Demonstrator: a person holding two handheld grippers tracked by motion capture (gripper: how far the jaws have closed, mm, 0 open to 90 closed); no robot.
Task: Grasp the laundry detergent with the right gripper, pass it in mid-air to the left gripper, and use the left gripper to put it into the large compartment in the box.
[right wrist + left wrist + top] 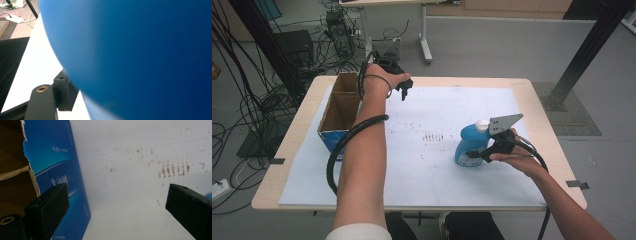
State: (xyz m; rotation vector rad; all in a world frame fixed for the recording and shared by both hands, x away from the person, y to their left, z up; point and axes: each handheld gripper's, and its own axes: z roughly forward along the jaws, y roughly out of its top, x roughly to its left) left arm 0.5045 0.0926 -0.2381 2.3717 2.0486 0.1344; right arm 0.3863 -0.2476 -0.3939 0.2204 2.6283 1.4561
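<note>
On the desk (302, 165), covered by a white sheet (437, 170), a blue bottle (468, 145) with a white cap (482, 125) stands upright toward the right side. The right tool (482, 153) is pressed up against the bottle's right flank, low on the body, with the person's right hand (517, 157) behind it. In the right gripper view the bottle's blue wall sits directly against the camera and covers one jaw; the other jaw touches its edge. The jaws look closed around the bottle, gripping it.

The left tool (403, 90) hangs over the far left part of the sheet, just beside an open cardboard box (339, 107) with a blue outer wall. Its jaws stand wide apart with nothing between them; in the left gripper view they frame bare sheet marked with faint reddish smudges (173, 170), and the box's blue side (57, 170) lies next to one jaw. The bottle is well apart from this tool, across the sheet.
</note>
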